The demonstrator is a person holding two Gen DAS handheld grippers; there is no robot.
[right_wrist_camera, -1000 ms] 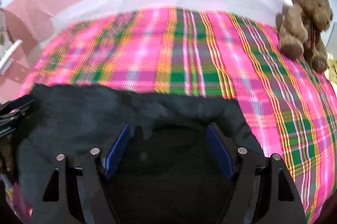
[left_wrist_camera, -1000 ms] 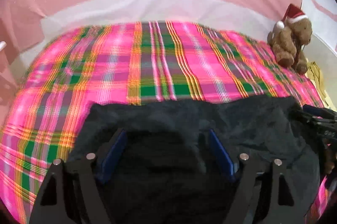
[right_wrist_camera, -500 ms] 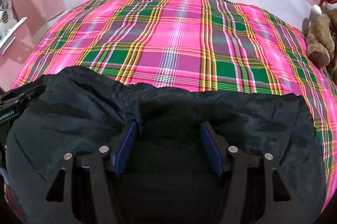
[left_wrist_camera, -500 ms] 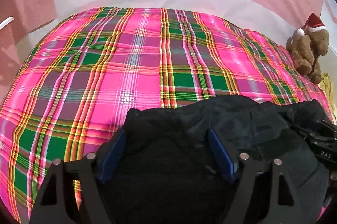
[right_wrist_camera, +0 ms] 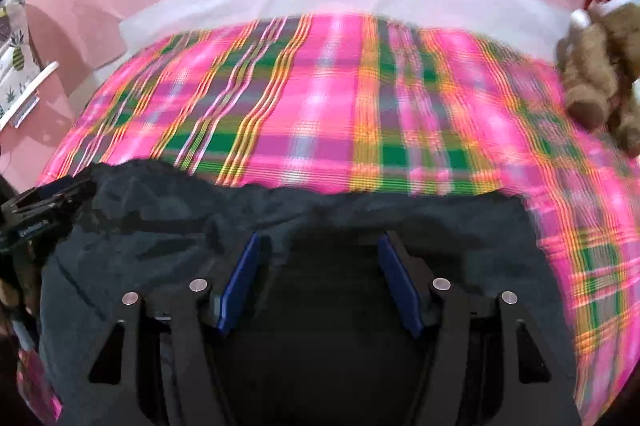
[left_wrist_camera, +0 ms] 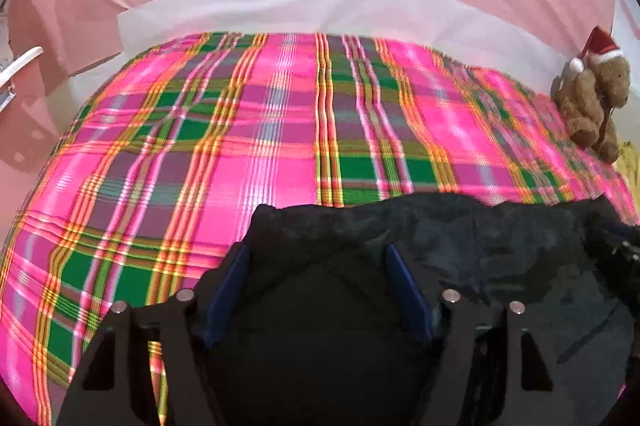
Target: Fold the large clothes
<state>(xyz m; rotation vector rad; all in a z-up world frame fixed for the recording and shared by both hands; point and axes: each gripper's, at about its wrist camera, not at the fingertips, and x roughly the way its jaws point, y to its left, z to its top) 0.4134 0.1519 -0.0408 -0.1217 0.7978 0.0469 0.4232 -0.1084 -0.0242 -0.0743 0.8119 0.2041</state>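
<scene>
dark garment now nearer the bed's edge, bunched between each wide-spread claw's blue fingers

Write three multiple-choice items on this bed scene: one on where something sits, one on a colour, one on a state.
1. Where is the teddy bear?
A. at the bed's far right edge
B. on top of the dark garment
C. between the left hand-held gripper's fingers

2. What colour is the garment?
A. white
B. dark, near black
C. yellow

3. How does the garment lie?
A. hanging on a hanger
B. rolled into a ball beside the bear
C. spread on the plaid cover in front of both grippers

Answers:
1 A, the teddy bear sits on the plaid cover at far right, apart from the cloth.
2 B, the garment reads near black.
3 C, it spreads under the left hand-held gripper and the right hand-held gripper.
</scene>
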